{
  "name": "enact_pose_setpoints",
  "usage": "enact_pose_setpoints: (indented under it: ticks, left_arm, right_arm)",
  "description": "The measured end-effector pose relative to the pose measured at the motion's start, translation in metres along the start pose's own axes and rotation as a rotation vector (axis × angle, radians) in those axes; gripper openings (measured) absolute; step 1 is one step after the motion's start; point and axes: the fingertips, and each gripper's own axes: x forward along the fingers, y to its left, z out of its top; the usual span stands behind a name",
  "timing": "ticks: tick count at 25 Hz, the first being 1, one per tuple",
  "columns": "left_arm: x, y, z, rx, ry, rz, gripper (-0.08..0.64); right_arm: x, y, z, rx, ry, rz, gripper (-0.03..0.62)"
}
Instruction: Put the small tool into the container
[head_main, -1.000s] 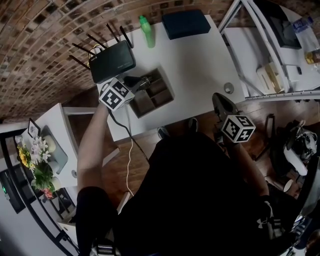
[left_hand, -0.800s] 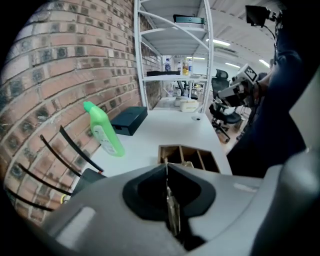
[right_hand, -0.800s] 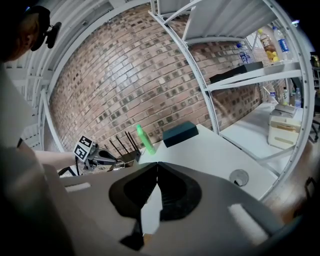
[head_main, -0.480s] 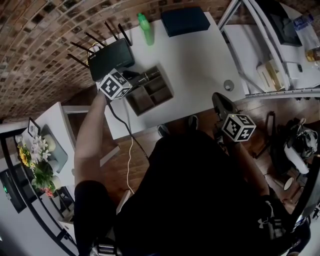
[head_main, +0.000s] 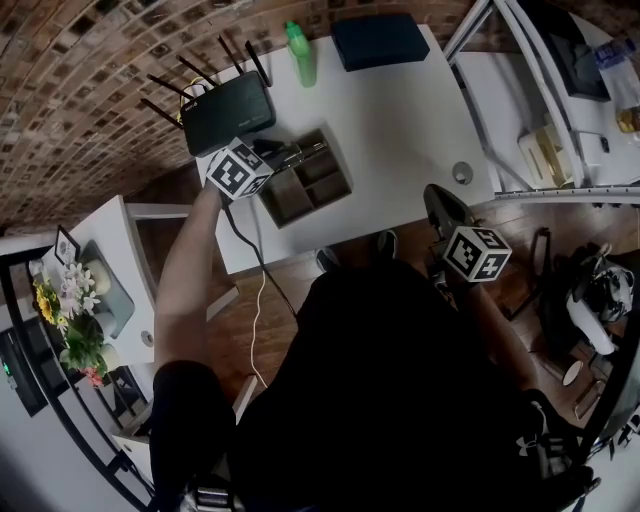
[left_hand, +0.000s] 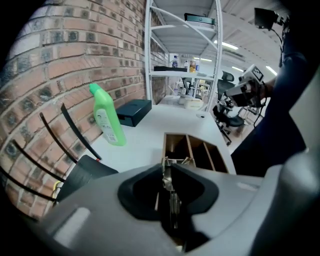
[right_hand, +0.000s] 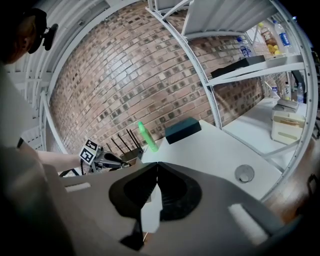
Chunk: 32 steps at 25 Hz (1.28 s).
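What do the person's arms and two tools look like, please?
The left tool and right tool each have a grey body, black jaw pads and a white cube with black square markers. A white cable trails from the left one, whose jaws have just been opening around a thin metal piece. The person wears a dark short-sleeved top.

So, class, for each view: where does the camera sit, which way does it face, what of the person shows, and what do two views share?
Head view: on the head, facing steeply down at the table; shows left arm, torso, left gripper, right gripper.
Left gripper view: on the left gripper, facing the container; its fingers, just opening, have the small tool between them; torso at right.
Right gripper view: on the right gripper, fingers shut, facing the brick wall; left arm shows.
All share the green bottle.
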Motion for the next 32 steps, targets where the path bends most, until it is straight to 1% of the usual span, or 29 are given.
enact_pose_setpoints:
  ticks: [2, 4, 6, 7, 10, 12, 14, 16, 18, 19, 21, 24, 26, 29, 32]
  left_arm:
    - [0.001, 0.001, -0.003, 0.008, -0.005, 0.023, 0.094]
    - [-0.001, 0.007, -0.01, 0.017, -0.013, 0.062, 0.111]
    - [-0.011, 0.012, -0.013, -0.005, -0.039, 0.103, 0.117]
    - [-0.019, 0.013, -0.013, -0.033, -0.068, 0.127, 0.117]
    - [-0.055, 0.01, -0.006, -0.178, -0.212, 0.212, 0.117]
    - [-0.081, 0.004, -0.002, -0.27, -0.332, 0.284, 0.106]
    - [-0.104, -0.013, 0.003, -0.352, -0.459, 0.32, 0.08]
    - [-0.121, -0.039, 0.006, -0.429, -0.577, 0.316, 0.049]
    - [-0.129, -0.069, 0.007, -0.492, -0.656, 0.292, 0.025]
    - [-0.129, -0.084, 0.006, -0.515, -0.677, 0.279, 0.025]
    - [-0.127, -0.114, 0.005, -0.538, -0.693, 0.267, 0.025]
    - [-0.134, -0.154, 0.008, -0.558, -0.71, 0.288, 0.025]
    - [-0.144, -0.176, 0.017, -0.576, -0.733, 0.306, 0.025]
    - [-0.156, -0.202, 0.043, -0.585, -0.78, 0.33, 0.025]
    - [-0.158, -0.234, 0.08, -0.596, -0.842, 0.348, 0.025]
  right_arm:
    - [0.003, 0.003, 0.0, -0.005, 0.004, 0.009, 0.011]
    - [0.005, 0.008, 0.0, -0.011, 0.006, 0.02, 0.011]
    - [0.007, 0.013, 0.0, -0.019, 0.008, 0.03, 0.011]
    - [0.007, 0.016, -0.001, -0.024, 0.01, 0.033, 0.011]
    - [0.007, 0.027, -0.005, -0.04, 0.021, 0.038, 0.011]
    - [0.007, 0.036, -0.011, -0.051, 0.037, 0.038, 0.011]
    - [0.007, 0.045, -0.02, -0.061, 0.06, 0.039, 0.011]
    - [0.006, 0.054, -0.031, -0.074, 0.087, 0.046, 0.011]
    - [0.004, 0.062, -0.042, -0.09, 0.109, 0.059, 0.011]
    - [0.004, 0.066, -0.046, -0.099, 0.117, 0.069, 0.011]
    - [0.004, 0.072, -0.052, -0.109, 0.127, 0.092, 0.011]
    - [-0.002, 0.079, -0.053, -0.12, 0.122, 0.137, 0.011]
    - [-0.01, 0.082, -0.049, -0.121, 0.106, 0.173, 0.011]
    - [-0.026, 0.082, -0.045, -0.121, 0.083, 0.235, 0.011]
    - [-0.056, 0.069, -0.049, -0.135, 0.077, 0.284, 0.011]
